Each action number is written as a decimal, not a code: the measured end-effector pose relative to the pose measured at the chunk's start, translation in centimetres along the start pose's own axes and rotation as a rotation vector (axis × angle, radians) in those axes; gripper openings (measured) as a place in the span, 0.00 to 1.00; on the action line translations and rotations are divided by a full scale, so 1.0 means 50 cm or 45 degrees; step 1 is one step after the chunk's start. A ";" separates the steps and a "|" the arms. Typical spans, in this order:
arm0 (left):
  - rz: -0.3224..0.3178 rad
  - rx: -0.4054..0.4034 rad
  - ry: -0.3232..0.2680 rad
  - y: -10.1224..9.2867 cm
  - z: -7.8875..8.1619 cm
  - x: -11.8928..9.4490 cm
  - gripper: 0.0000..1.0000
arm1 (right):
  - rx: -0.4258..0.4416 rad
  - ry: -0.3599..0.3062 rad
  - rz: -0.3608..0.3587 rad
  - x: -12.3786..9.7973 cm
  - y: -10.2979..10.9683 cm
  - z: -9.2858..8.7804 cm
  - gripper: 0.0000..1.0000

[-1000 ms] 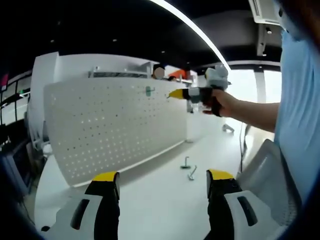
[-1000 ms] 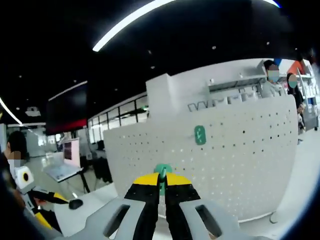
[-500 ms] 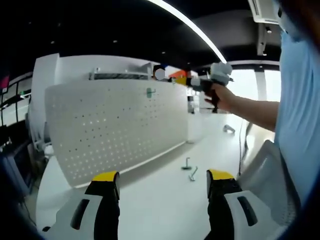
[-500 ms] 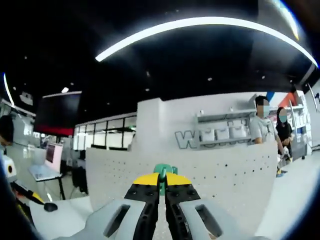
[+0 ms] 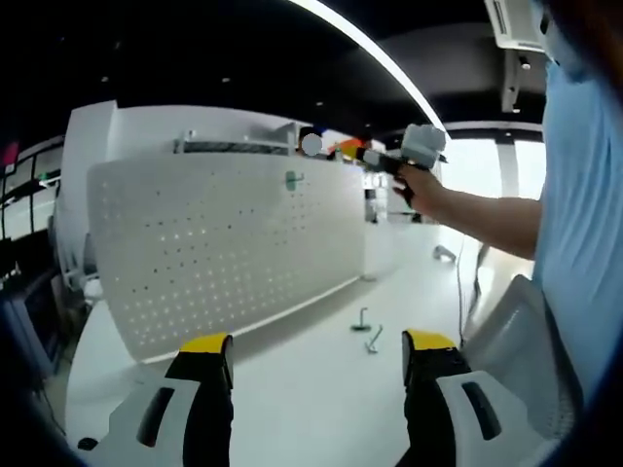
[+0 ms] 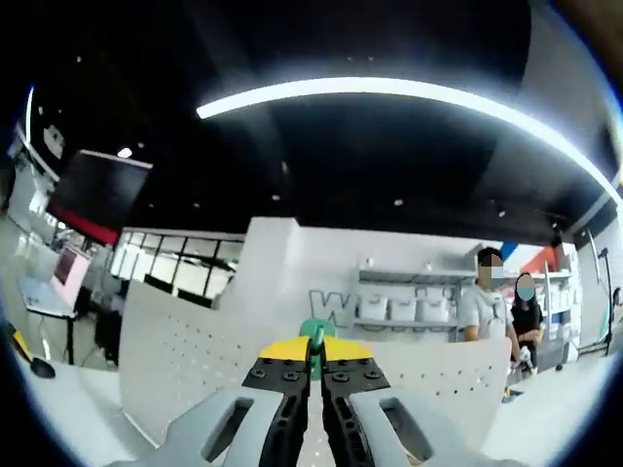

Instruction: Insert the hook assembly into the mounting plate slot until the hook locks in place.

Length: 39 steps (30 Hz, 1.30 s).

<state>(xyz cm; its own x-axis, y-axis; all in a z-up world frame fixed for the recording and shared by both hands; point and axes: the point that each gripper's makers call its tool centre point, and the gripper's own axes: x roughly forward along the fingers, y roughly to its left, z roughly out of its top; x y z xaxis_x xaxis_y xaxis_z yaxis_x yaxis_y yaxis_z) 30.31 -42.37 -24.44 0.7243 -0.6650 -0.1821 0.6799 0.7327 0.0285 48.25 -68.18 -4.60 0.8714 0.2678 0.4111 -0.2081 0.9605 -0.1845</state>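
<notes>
- Left gripper view: the left tool (image 5: 316, 362) hangs low over the white desk (image 5: 292, 399), its yellow-tipped jaws spread wide with nothing between them.
- The mounting plate (image 5: 224, 243), a white perforated board, stands upright on the desk toward its far edge. One green hook (image 5: 291, 179) is already seated near the plate's top edge.
- The right tool (image 5: 375, 161) is held in the person's hand (image 5: 421, 185), level with the plate's top and off its near end. I cannot tell from here what its tips hold.
- Two small metal hooks (image 5: 368, 329) lie loose on the desk in front of the plate. They could be swept off by a sleeve on the way in.
- Right gripper view: the right tool (image 6: 311, 358) is clamped on a green hook assembly (image 6: 314, 332), only its rounded top showing above the pressed-together tips.
- The camera looks over the plate's top edge (image 6: 428, 365), so the tool seems aimed too high. In my judgement, the main risk is a push that misses the slot.
- The grip covers little of the part. An angled push against the plate could twist or drop it, or tip the free-standing plate.
</notes>
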 end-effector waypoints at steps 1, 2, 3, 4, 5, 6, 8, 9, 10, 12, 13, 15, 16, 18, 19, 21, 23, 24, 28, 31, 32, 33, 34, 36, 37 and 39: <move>0.000 0.000 0.001 0.000 -0.001 0.000 0.72 | -0.019 -0.007 -0.008 0.004 -0.002 -0.001 0.01; 0.000 -0.003 0.002 0.000 -0.003 -0.001 0.72 | -0.027 -0.009 -0.010 0.006 -0.003 -0.003 0.01; 0.001 -0.007 0.003 0.001 -0.004 -0.001 0.72 | -0.038 -0.009 -0.017 0.010 -0.005 -0.006 0.01; 0.001 -0.010 0.002 0.002 -0.004 -0.001 0.72 | -0.047 -0.010 -0.024 0.013 -0.008 -0.009 0.01; 0.002 -0.012 0.002 0.003 -0.005 -0.001 0.72 | -0.056 -0.019 -0.034 0.018 -0.011 -0.011 0.01; 0.001 -0.012 0.001 0.003 -0.004 -0.001 0.72 | -0.061 -0.024 -0.037 0.021 -0.013 -0.014 0.01; 0.001 -0.015 -0.002 0.003 -0.003 -0.001 0.72 | -0.075 -0.020 -0.043 0.030 -0.016 -0.024 0.01; 0.001 -0.015 -0.002 0.004 -0.002 0.000 0.72 | -0.077 -0.018 -0.046 0.034 -0.018 -0.027 0.01; 0.001 -0.015 -0.003 0.004 -0.001 0.000 0.72 | -0.076 -0.014 -0.050 0.037 -0.019 -0.031 0.01; 0.002 -0.017 -0.007 0.005 0.001 0.000 0.72 | -0.074 -0.013 -0.057 0.044 -0.023 -0.038 0.01; 0.003 -0.019 -0.007 0.006 0.001 0.000 0.72 | -0.072 -0.010 -0.060 0.049 -0.027 -0.043 0.01; 0.006 -0.022 -0.006 0.008 0.000 0.000 0.72 | -0.078 -0.011 -0.066 0.057 -0.031 -0.051 0.01; 0.006 -0.024 -0.004 0.008 -0.001 0.001 0.72 | -0.086 -0.012 -0.065 0.062 -0.030 -0.054 0.01; 0.007 -0.027 0.001 0.008 -0.004 0.002 0.72 | -0.114 -0.014 -0.064 0.069 -0.029 -0.055 0.01; 0.007 -0.028 0.001 0.008 -0.005 0.002 0.72 | -0.139 -0.014 -0.065 0.074 -0.028 -0.058 0.01; 0.008 -0.032 0.005 0.008 -0.006 0.003 0.72 | -0.136 -0.008 -0.062 0.084 -0.027 -0.064 0.01; 0.010 -0.037 0.007 0.008 -0.009 0.003 0.72 | -0.148 -0.001 -0.066 0.090 -0.029 -0.072 0.01; 0.011 -0.040 0.010 0.007 -0.010 0.003 0.72 | -0.147 0.004 -0.067 0.093 -0.030 -0.075 0.01; 0.018 -0.044 0.012 0.010 -0.011 0.002 0.72 | -0.154 0.015 -0.068 0.101 -0.032 -0.090 0.01; 0.025 -0.046 0.014 0.013 -0.011 0.002 0.72 | -0.133 0.021 -0.074 0.104 -0.034 -0.099 0.01; 0.027 -0.048 0.014 0.013 -0.011 0.002 0.72 | -0.127 0.022 -0.078 0.105 -0.035 -0.101 0.01; 0.029 -0.048 0.015 0.013 -0.011 0.002 0.72 | -0.126 0.020 -0.080 0.106 -0.035 -0.102 0.01; 0.029 -0.047 0.017 0.013 -0.012 0.003 0.72 | -0.121 0.021 -0.082 0.107 -0.035 -0.104 0.01; 0.028 -0.046 0.023 0.012 -0.013 0.003 0.72 | -0.103 0.019 -0.086 0.111 -0.035 -0.108 0.01; 0.028 -0.046 0.025 0.012 -0.013 0.004 0.72 | -0.102 0.017 -0.087 0.113 -0.034 -0.108 0.01; 0.030 -0.049 0.026 0.012 -0.013 0.004 0.72 | -0.091 0.014 -0.093 0.118 -0.036 -0.111 0.01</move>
<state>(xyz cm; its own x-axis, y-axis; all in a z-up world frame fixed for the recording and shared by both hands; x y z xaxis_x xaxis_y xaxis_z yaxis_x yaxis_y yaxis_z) 30.77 -41.98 -25.09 0.7372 -0.6447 -0.2022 0.6576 0.7533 -0.0045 56.20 -68.74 -6.79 0.8880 0.1957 0.4161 -0.1118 0.9696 -0.2174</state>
